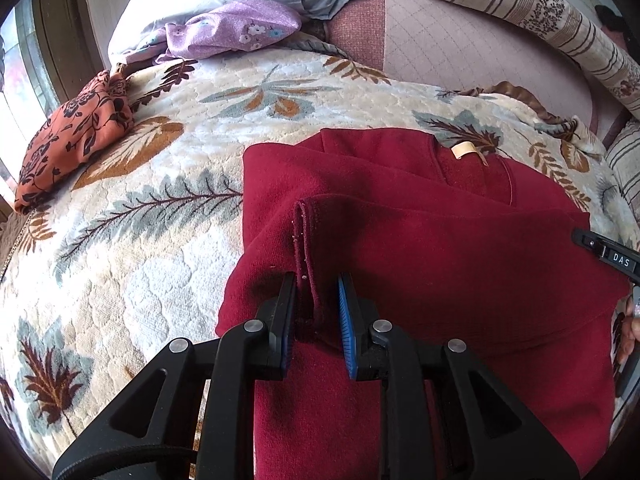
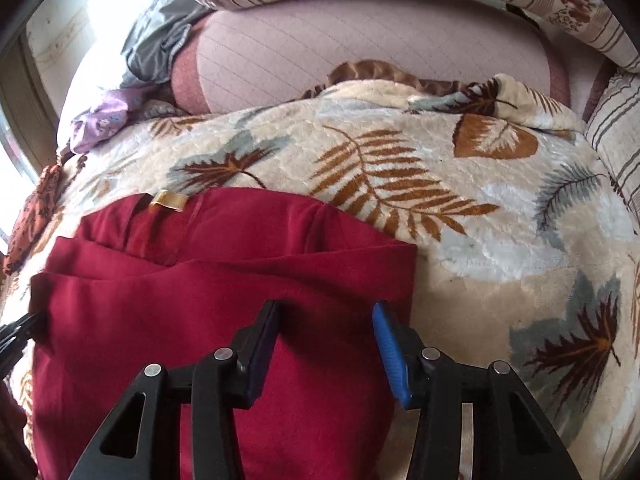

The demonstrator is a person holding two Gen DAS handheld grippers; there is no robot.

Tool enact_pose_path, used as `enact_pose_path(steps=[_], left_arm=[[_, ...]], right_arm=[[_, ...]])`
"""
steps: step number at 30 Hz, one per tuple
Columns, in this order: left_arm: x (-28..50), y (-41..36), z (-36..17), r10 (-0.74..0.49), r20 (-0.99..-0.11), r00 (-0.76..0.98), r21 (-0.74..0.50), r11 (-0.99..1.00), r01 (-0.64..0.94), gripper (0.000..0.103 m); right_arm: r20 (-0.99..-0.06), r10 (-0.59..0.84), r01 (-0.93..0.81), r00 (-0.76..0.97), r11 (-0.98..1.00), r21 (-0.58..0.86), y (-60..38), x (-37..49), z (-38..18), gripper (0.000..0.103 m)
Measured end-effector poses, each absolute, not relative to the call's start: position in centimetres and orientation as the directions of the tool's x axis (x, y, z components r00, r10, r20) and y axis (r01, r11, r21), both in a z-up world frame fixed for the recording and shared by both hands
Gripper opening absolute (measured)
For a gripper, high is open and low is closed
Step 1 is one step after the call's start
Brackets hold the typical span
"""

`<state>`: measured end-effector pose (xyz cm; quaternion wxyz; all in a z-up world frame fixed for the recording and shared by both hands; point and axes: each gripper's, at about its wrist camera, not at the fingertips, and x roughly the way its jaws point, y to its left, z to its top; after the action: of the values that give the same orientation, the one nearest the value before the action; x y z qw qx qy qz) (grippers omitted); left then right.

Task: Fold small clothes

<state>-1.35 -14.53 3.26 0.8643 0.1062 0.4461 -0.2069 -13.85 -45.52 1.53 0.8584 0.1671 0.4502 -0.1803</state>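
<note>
Left gripper (image 1: 318,308): jaws stood a narrow gap apart with a raised hem of the red garment (image 1: 460,264) running up between them; the left finger touched the fold, but the blue pad on the other side showed a sliver of space. Loosely around the hem, then, rather than pinched hard — whether it actually held the cloth could not be settled from the left wrist view.

Right gripper (image 2: 324,328): jaws clearly apart, nothing between them but flat cloth underneath. It hovered over the garment's right edge, one finger above red fabric, the blue pad (image 2: 390,356) at the border with the blanket (image 2: 460,208).

Garment lay partly folded on the leaf-print blanket, directly under and ahead of both tools. Cream label (image 2: 170,201) marked the neck at the far end; long axis ran away from the jaws toward it. Hem ridge ran along that same axis.

Judgement: left tool is nearer to a usable edge, already astride it; a fold across would travel toward the right tool.

Outward: an orange floral cloth (image 1: 76,140) and a lilac one (image 1: 236,30) lay well apart on the left; striped pillow (image 1: 520,4) beyond.
</note>
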Motion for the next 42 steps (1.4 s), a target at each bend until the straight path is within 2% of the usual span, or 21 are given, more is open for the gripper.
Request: enact_pose_path(steps=[7, 17, 26, 30, 42], left_arm=[[-1.4, -14.6, 3.2, -0.256, -0.813, 0.522, 0.009, 0.892, 0.452, 0.018], [-1.5, -14.7, 3.2, -0.249, -0.811, 0.53, 0.023, 0.891, 0.453, 0.018], [-1.6, -14.7, 3.3, -0.244, -0.809, 0.535, 0.032, 0.891, 0.454, 0.018], [-1.7, -14.7, 3.3, -0.242, -0.808, 0.538, 0.036, 0.89, 0.455, 0.018], [-1.8, -14.7, 3.3, -0.239, -0.807, 0.54, 0.038, 0.891, 0.452, 0.017]], right_arm=[[-0.823, -0.179, 0.478, 0.539, 0.869, 0.124, -45.5, -14.3, 2.2, 0.047], [-0.797, -0.135, 0.404, 0.589, 0.903, 0.146, -42.4, -16.6, 4.8, 0.048], [-0.823, -0.174, 0.398, 0.542, 0.915, 0.069, -40.9, -18.7, 3.4, 0.048], [-0.847, -0.157, 0.42, 0.509, 0.904, 0.085, -41.4, -19.1, 1.6, 0.049], [-0.828, -0.166, 0.431, 0.536, 0.897, 0.099, -41.0, -20.0, 3.4, 0.051]])
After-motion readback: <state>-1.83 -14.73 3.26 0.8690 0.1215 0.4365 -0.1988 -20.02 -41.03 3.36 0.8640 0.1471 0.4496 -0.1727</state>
